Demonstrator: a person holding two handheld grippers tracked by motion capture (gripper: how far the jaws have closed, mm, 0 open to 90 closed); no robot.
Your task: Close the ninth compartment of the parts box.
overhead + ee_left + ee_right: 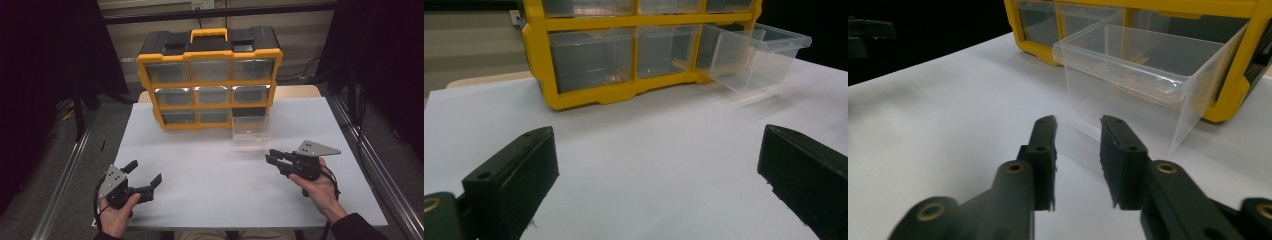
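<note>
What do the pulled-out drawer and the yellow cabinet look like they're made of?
Drawer: clear, glossy plastic by the look of it; the table and cabinet show through its thin walls. Cabinet: opaque yellow plastic frame with a slight sheen and moulded edges, black top; probably rigid moulded plastic.

High overhead view; two low claw-mounted views near the table, both facing the clear drawer.

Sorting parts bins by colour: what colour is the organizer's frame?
Yellow frame, black top; clearest in the high view.
</note>
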